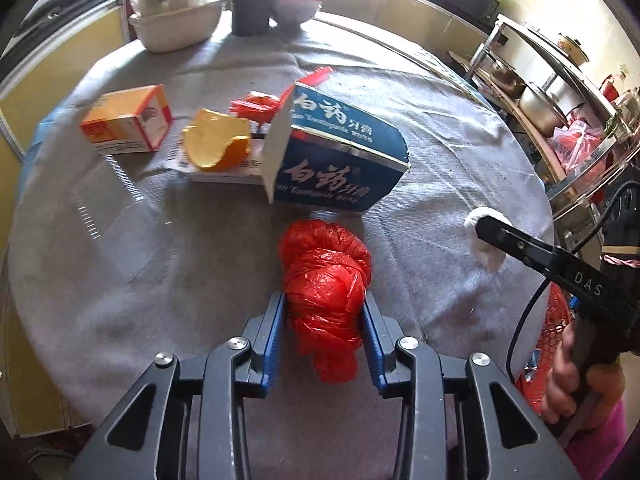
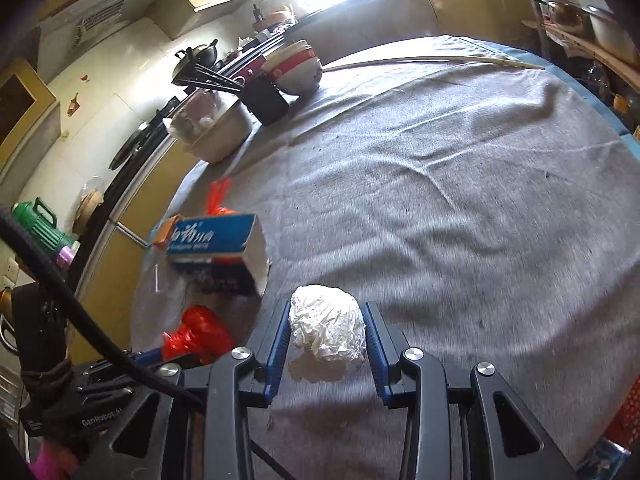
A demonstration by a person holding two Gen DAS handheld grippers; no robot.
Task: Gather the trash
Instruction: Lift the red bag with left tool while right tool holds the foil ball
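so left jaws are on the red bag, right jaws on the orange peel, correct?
Not quite. The left gripper does clamp the red bag, but the right gripper holds a white paper wad, as the right wrist view shows. The orange peel lies untouched on the table.

red mesh basket (image 1: 550,344) mostly hidden behind right claw (image 1: 486,236); cloth (image 2: 520,344) motion-blurred.

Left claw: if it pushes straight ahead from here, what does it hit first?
Past the red bag it is shut on, the left claw probably meets the blue toothpaste box first; depth between them is unclear.
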